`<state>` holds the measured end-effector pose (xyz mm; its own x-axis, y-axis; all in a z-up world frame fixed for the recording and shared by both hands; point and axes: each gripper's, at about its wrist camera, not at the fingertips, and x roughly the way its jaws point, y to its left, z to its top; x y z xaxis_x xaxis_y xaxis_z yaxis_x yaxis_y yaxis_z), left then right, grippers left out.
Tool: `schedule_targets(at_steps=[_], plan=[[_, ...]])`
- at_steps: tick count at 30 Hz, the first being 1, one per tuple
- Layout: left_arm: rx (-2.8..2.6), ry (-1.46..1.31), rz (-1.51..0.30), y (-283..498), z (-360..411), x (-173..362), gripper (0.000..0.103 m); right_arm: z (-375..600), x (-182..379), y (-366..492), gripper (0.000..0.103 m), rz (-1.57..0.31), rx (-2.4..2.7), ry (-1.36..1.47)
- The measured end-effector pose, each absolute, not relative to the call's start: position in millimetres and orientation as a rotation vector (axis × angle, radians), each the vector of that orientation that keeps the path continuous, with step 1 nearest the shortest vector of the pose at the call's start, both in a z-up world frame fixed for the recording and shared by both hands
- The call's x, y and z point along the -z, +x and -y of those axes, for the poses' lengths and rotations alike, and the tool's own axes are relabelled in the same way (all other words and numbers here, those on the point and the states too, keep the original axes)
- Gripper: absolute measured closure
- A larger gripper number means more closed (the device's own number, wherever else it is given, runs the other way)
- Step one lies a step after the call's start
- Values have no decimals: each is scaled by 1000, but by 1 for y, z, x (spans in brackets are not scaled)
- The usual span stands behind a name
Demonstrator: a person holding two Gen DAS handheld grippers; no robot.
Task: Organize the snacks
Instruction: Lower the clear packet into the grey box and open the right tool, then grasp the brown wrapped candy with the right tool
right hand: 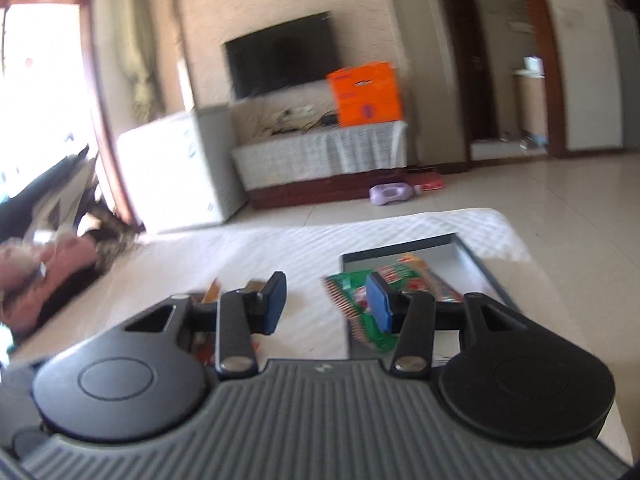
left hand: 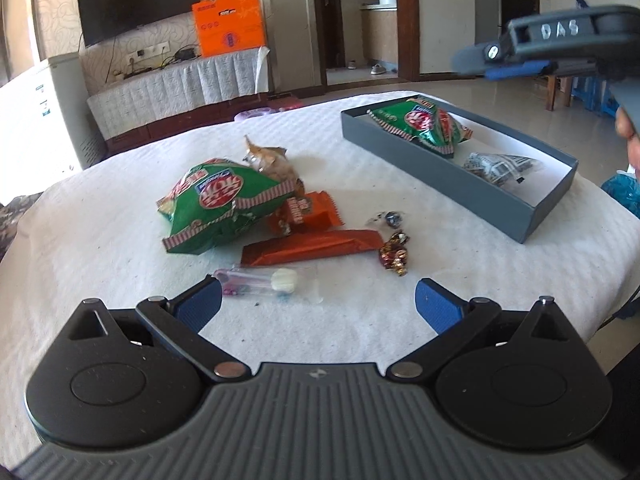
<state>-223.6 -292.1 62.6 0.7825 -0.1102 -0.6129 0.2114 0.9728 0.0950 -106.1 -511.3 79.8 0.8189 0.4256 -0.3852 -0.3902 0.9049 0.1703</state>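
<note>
A grey box [left hand: 448,184] sits at the right on the white tablecloth and holds a green snack bag [left hand: 424,124] and a silver packet [left hand: 500,168]. Loose on the cloth lie a second green bag [left hand: 216,204], a tan wrapper [left hand: 272,160], an orange packet [left hand: 304,212], a long brown-red bar [left hand: 312,248], two wrapped candies [left hand: 394,254] and a clear lollipop packet [left hand: 260,282]. My left gripper [left hand: 318,300] is open and empty, just short of the lollipop packet. My right gripper [right hand: 326,302] is open and empty, held above the box [right hand: 472,264] and its green bag [right hand: 360,304].
The right gripper's body shows at the top right of the left wrist view [left hand: 560,40]. The table edge curves away at the right [left hand: 616,216]. Beyond are a TV [left hand: 136,4], an orange carton [left hand: 228,24], a white cabinet [left hand: 40,112] and a tiled floor.
</note>
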Motion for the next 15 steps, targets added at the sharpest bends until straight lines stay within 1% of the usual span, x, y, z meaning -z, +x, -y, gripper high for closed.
schedule_targets(at_steps=[5, 7, 8, 9, 10, 15], plan=[[166, 178, -664, -227, 284, -58, 0, 449, -49, -105, 58, -618, -507, -179], [165, 180, -666, -229, 281, -56, 0, 437, -35, -104, 59, -696, -508, -241], [163, 180, -670, -229, 279, -55, 0, 435, -31, -103, 59, -722, -518, -247], [160, 179, -674, -229, 278, -55, 0, 433, -30, -104, 66, -736, -531, -249], [157, 177, -678, -229, 277, -54, 0, 433, -28, -104, 70, -746, -543, -242], [148, 150, -685, -226, 274, -54, 0, 424, -20, -102, 71, -809, -571, -202]])
